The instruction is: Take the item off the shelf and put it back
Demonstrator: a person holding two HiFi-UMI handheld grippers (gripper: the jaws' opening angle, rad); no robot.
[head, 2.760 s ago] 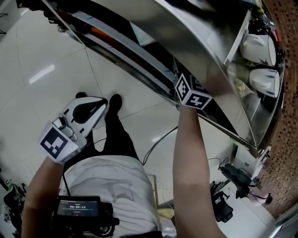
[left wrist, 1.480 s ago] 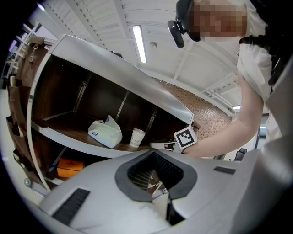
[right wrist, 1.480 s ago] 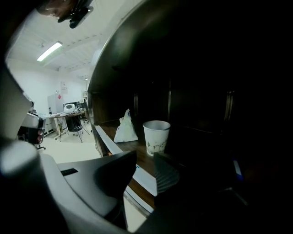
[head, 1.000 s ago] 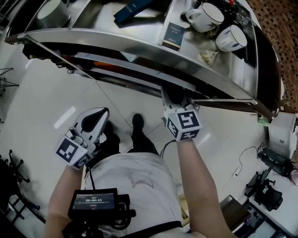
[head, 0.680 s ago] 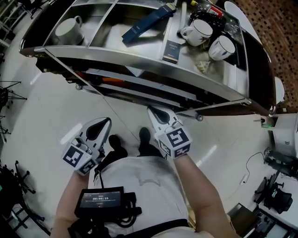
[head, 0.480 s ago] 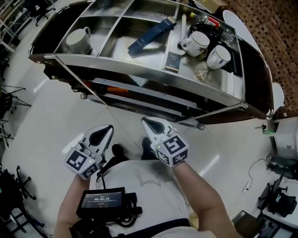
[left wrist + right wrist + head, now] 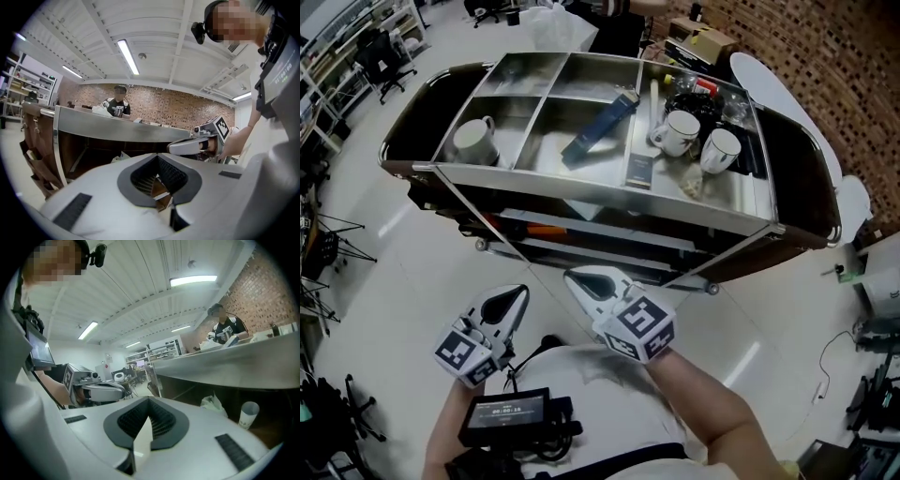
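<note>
Left gripper: the left gripper (image 7: 521, 291) is held low in front of the person's torso, its tips aimed toward the cart (image 7: 581, 194). Its own view shows the jaws meeting at the tips with nothing between the pads.
Right gripper: the right gripper (image 7: 569, 275) sits just beside the left one, a little nearer the cart. Its jaws are pressed fully together and it carries nothing.
Gap to the cart: both grippers hang over the pale floor (image 7: 394, 244), clear of the cart's front rim and touching nothing on it.
Top shelf: the top shelf (image 7: 534, 157) is a steel tray split into compartments. A white mug (image 7: 473, 141) stands in the left one. A long blue box (image 7: 600, 127) lies at a slant in the middle one. A small dark box (image 7: 640, 171) lies flat near the front rim. Two more mugs (image 7: 680, 133) stand at the right, with bottles crowded behind them.
Lower shelf: the lower shelf (image 7: 581, 246) shows only as a strip under the top tray, with an orange thing (image 7: 546, 230) lying on it.
Task's item: it rests on the cart and in neither gripper. It lies ahead of both sets of jaws and apart from them. The steep angle leaves me unable to tell which of the shelved things it is.
</note>
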